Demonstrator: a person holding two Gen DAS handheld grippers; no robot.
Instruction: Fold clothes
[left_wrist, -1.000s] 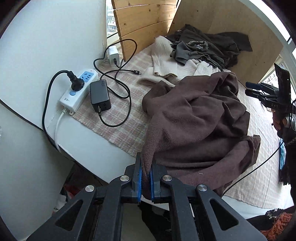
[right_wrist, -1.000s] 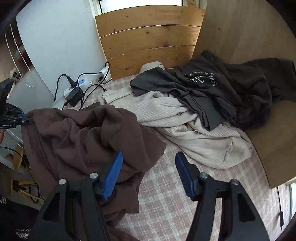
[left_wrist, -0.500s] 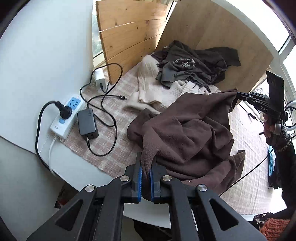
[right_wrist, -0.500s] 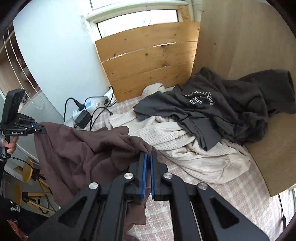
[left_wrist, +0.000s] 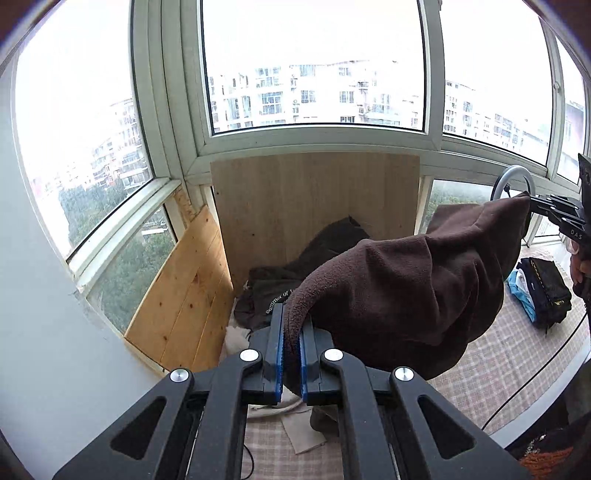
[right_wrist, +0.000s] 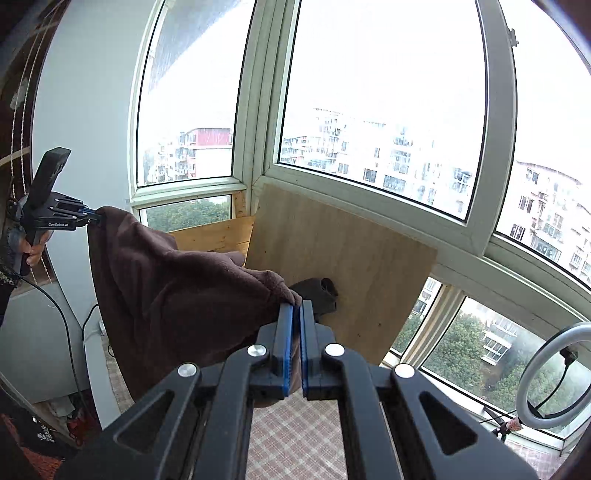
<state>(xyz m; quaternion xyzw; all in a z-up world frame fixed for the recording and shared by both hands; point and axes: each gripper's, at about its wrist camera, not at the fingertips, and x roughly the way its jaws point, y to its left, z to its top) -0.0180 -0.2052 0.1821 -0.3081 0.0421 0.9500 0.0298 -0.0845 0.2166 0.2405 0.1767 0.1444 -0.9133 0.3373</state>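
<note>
A brown fleece garment (left_wrist: 410, 284) hangs in the air between my two grippers, lifted off the checked cloth. My left gripper (left_wrist: 290, 325) is shut on one edge of it, the fleece pinched between its blue pads. My right gripper (right_wrist: 297, 314) is shut on the opposite edge of the brown fleece garment (right_wrist: 177, 291). Each gripper also shows in the other's view: the right gripper (left_wrist: 535, 205) at the far right, the left gripper (right_wrist: 94, 218) at the far left, both clamped on the fabric. The garment sags in the middle.
A dark grey printed shirt (left_wrist: 280, 284) lies heaped against the upright plywood board (left_wrist: 314, 210). A pine board (left_wrist: 188, 306) leans at the left. A black bag on blue cloth (left_wrist: 543, 288) sits at the right. A ring light (right_wrist: 554, 373) stands by the windows.
Both grippers rose sharply and tipped up, lifting the brown garment off the cloth. The right gripper shut on its edge after standing open one second ago.
</note>
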